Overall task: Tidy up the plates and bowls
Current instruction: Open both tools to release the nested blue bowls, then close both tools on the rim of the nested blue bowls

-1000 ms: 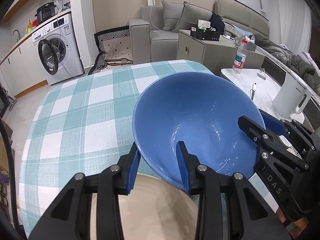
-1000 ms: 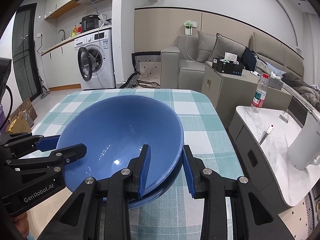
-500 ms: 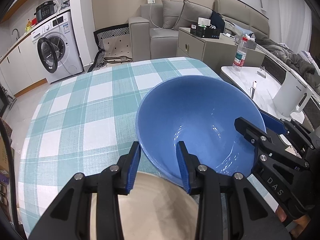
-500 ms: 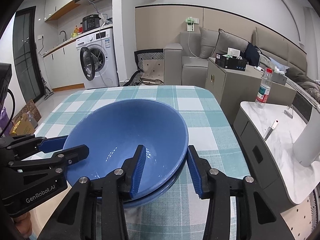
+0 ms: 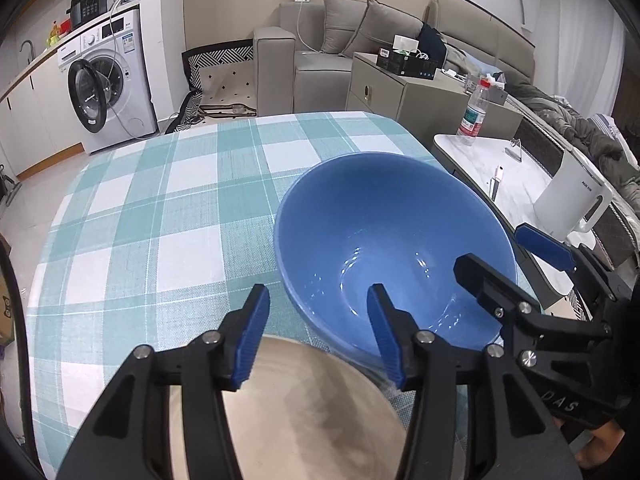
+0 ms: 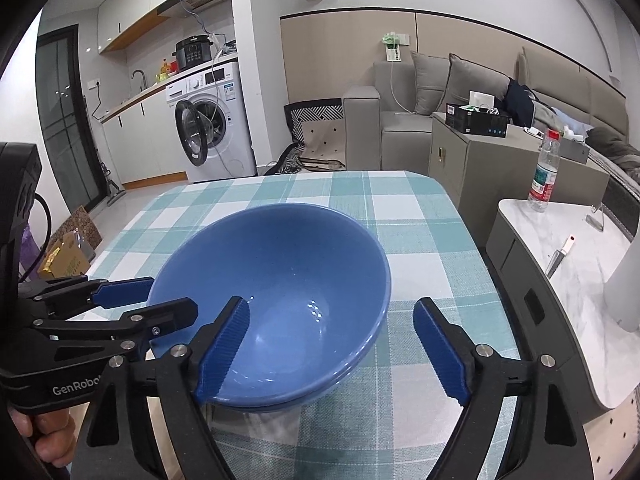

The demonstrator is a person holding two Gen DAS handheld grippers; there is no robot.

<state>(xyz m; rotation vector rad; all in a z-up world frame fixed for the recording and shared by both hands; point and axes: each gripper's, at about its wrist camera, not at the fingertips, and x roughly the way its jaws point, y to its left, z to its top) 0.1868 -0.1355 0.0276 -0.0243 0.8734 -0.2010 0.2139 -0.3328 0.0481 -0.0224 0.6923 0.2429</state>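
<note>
A blue bowl (image 5: pixel 384 232) sits nested in a second blue bowl (image 6: pixel 304 394) on the checked tablecloth (image 5: pixel 160 208); it also shows in the right wrist view (image 6: pixel 280 264). A beige plate (image 5: pixel 304 412) lies under my left gripper (image 5: pixel 316 336), which is open, one finger over the bowl's near rim, touching nothing. My right gripper (image 6: pixel 332 348) is open wide, its jaws astride the bowl's near rim without gripping. It also shows at the right of the left wrist view (image 5: pixel 516 256).
A white side table (image 6: pixel 568 264) with a water bottle (image 6: pixel 542 176), a knife and a white kettle (image 5: pixel 572 196) stands right of the table. A grey cabinet, sofa and washing machine (image 5: pixel 108 88) are beyond the far edge.
My right gripper has opened and let go of the upper blue bowl, which has settled into the lower bowl. My left gripper has opened wider and pulled back slightly.
</note>
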